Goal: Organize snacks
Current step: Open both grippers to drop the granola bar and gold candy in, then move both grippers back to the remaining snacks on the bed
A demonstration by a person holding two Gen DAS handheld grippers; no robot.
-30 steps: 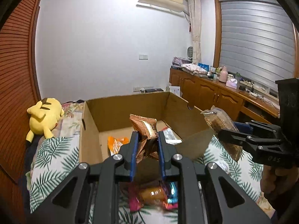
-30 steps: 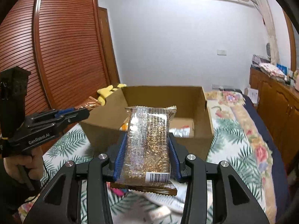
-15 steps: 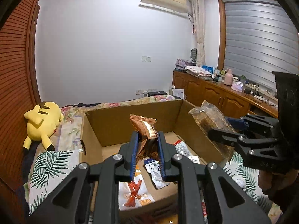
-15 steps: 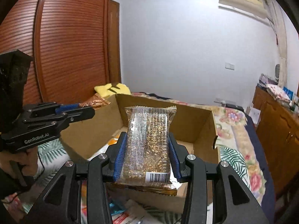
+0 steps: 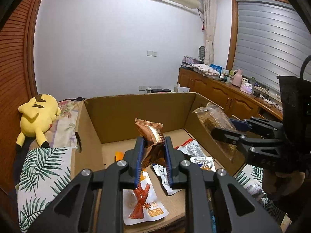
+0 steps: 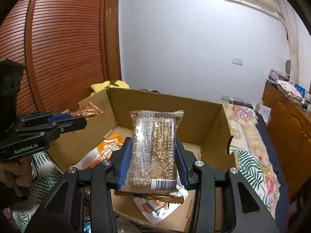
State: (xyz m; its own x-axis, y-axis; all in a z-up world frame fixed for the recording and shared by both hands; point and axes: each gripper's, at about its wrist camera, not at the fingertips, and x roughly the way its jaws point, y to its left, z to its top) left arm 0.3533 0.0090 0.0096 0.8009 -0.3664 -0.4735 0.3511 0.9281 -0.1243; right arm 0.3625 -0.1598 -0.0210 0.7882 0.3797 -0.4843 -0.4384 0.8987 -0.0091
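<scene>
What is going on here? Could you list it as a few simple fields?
Setting: cardboard box on a leaf-print bedspread
Left gripper: shut on a copper snack packet, over the box
Right gripper: shut on a clear grain bar, over the box
Already in box: several snack pouches
Nearby: yellow plush toy

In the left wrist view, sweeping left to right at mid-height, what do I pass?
Yellow plush toy → left wall of the cardboard box → copper snack packet in the left gripper → clear grain bar held by the right gripper.
</scene>
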